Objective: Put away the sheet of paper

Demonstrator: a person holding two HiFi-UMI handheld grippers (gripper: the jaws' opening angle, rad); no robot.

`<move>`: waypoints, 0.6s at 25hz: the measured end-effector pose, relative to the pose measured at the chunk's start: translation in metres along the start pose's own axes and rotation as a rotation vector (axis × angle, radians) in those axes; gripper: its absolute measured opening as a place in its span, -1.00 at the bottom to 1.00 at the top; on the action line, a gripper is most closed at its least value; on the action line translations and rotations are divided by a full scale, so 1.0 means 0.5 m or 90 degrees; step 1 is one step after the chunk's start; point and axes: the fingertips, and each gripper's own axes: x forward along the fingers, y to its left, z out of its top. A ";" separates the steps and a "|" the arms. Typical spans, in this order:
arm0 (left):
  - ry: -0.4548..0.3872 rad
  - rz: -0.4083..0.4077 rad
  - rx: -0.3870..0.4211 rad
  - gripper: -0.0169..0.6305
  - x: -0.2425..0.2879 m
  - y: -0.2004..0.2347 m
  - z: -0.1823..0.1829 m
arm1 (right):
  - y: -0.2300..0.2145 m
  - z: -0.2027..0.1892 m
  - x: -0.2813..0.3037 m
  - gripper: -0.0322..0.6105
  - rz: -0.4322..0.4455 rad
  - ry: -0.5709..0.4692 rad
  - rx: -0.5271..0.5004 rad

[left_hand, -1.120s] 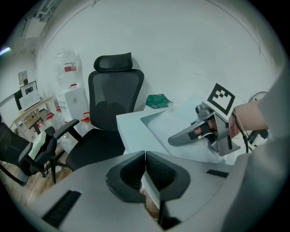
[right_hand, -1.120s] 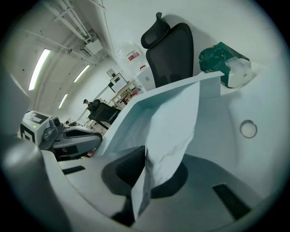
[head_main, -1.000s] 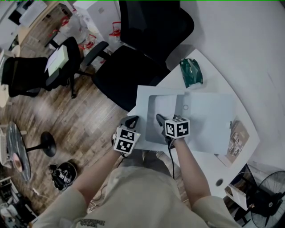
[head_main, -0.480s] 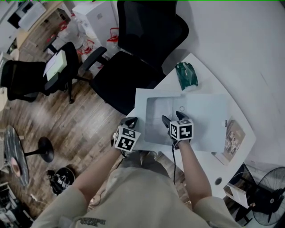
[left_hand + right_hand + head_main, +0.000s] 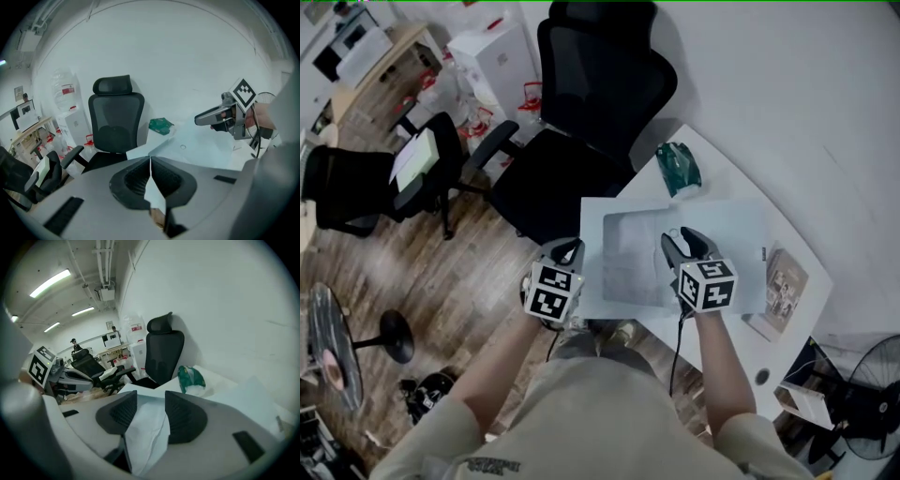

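Note:
A large pale folder (image 5: 731, 258) with a small round snap (image 5: 682, 228) lies on the white table (image 5: 722, 169). On its left half lies a greyer sheet of paper (image 5: 628, 258). My left gripper (image 5: 569, 249) is at the folder's left edge. In the left gripper view it (image 5: 150, 161) is shut on a thin white edge of the folder. My right gripper (image 5: 684, 239) hovers over the sheet's right edge. Its jaws are closing, and crumpled white paper (image 5: 147, 432) lies in the gap between its pads (image 5: 124, 412), which stand apart.
A green packet (image 5: 678, 167) sits at the table's far edge beyond the folder. A printed booklet (image 5: 780, 291) lies to the folder's right. A black office chair (image 5: 581, 122) stands against the table's left edge, over a wooden floor (image 5: 441, 272). A fan (image 5: 872, 412) is at the lower right.
My right gripper has moved to the right across the folder, and its jaws stand wider apart than a second ago. The left gripper has stayed at the folder's left edge.

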 end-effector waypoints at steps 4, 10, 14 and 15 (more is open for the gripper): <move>-0.061 0.009 0.011 -0.87 -0.060 0.010 0.080 | 0.018 0.074 -0.077 -0.49 -0.012 -0.060 -0.024; -0.165 0.024 0.027 -0.87 -0.157 0.003 0.208 | 0.056 0.179 -0.198 -0.64 -0.016 -0.156 -0.045; -0.235 0.039 0.089 -0.87 -0.237 -0.018 0.298 | 0.080 0.237 -0.282 -0.69 -0.023 -0.223 -0.056; -0.254 0.040 0.102 -0.87 -0.255 -0.026 0.318 | 0.084 0.249 -0.302 -0.70 -0.027 -0.238 -0.059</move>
